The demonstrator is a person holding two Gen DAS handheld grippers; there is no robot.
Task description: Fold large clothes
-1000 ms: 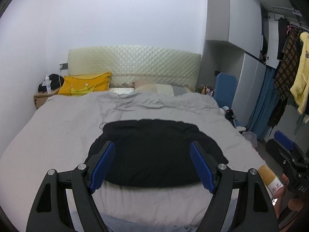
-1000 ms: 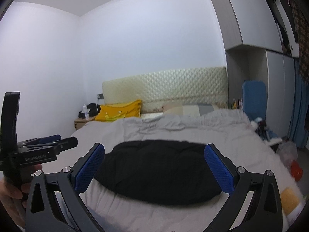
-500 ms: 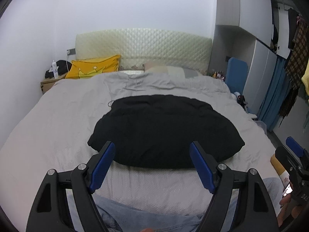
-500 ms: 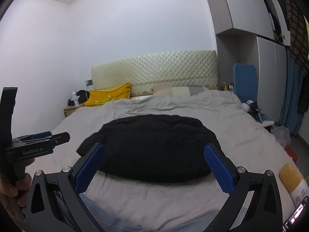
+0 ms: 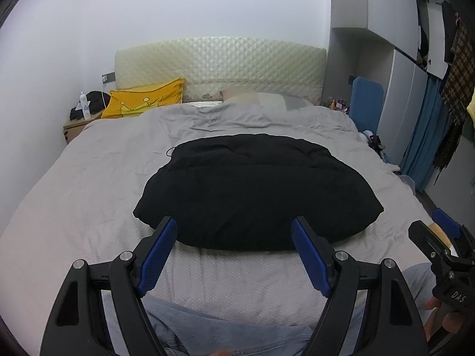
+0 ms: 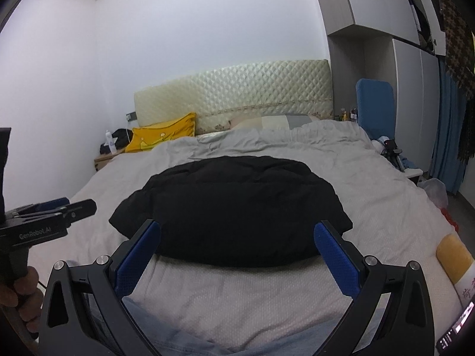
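A black puffy jacket (image 5: 255,190) lies folded into a broad mound on the grey bed cover (image 5: 89,184). It also shows in the right wrist view (image 6: 234,207). My left gripper (image 5: 234,228) is open and empty, held above the bed's near edge just short of the jacket. My right gripper (image 6: 237,231) is open and empty at the same near edge. Each gripper shows at the side of the other's view, the right one (image 5: 445,246) and the left one (image 6: 50,210).
A yellow pillow (image 5: 142,101) and a padded headboard (image 5: 219,65) stand at the far end. A bedside table (image 5: 77,124) with a bottle is at far left. A blue chair (image 5: 365,103), wardrobe and hanging clothes (image 5: 457,83) line the right. A yellow-capped bottle (image 6: 454,261) lies near right.
Both grippers have tilted downward and come closer to the bed, so the jacket sits fuller in both views. Both stay open and empty. The jacket has not moved.
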